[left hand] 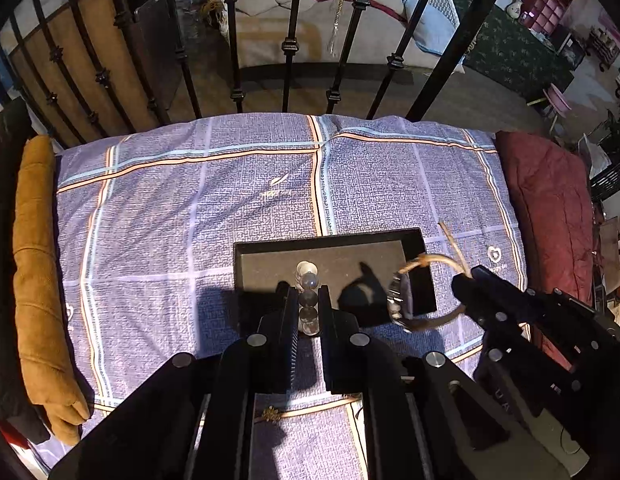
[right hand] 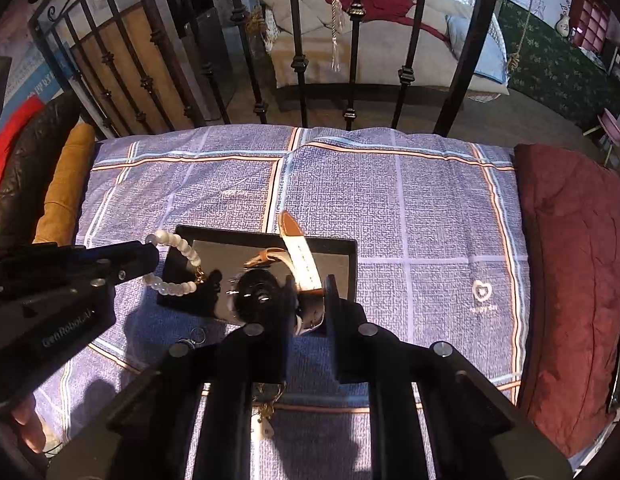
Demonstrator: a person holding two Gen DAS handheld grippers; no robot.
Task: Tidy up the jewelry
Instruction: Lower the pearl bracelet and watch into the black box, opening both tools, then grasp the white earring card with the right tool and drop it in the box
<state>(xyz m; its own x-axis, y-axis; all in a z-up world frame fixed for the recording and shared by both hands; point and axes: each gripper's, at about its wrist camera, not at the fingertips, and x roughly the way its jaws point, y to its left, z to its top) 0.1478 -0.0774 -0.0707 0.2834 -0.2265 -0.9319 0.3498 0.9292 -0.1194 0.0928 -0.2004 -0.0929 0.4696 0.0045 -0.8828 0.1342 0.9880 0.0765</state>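
- Far left: mustard cushion [left hand: 37, 280] along edge of plaid bedspread [left hand: 229, 208]; iron railing [left hand: 289, 48] behind the bed.
- L gripper [left hand: 308, 300] clamped on bead bracelet [left hand: 307, 296]; from R cam the beads [right hand: 177, 264] loop out from its tip over left rim of tray.
- Black tray [left hand: 330, 240] sits mid-bedspread, flat, dark lining.
- R gripper [right hand: 310, 292] clamped on watch [right hand: 301, 268] by the strap; watch face [left hand: 400, 296] hangs above tray's right edge, tan strap sticking up.
- Small gold bits [right hand: 265, 400] on the spread near the R gripper base; can't tell what.
- Far right: maroon cushion [right hand: 570, 280] beside the spread.
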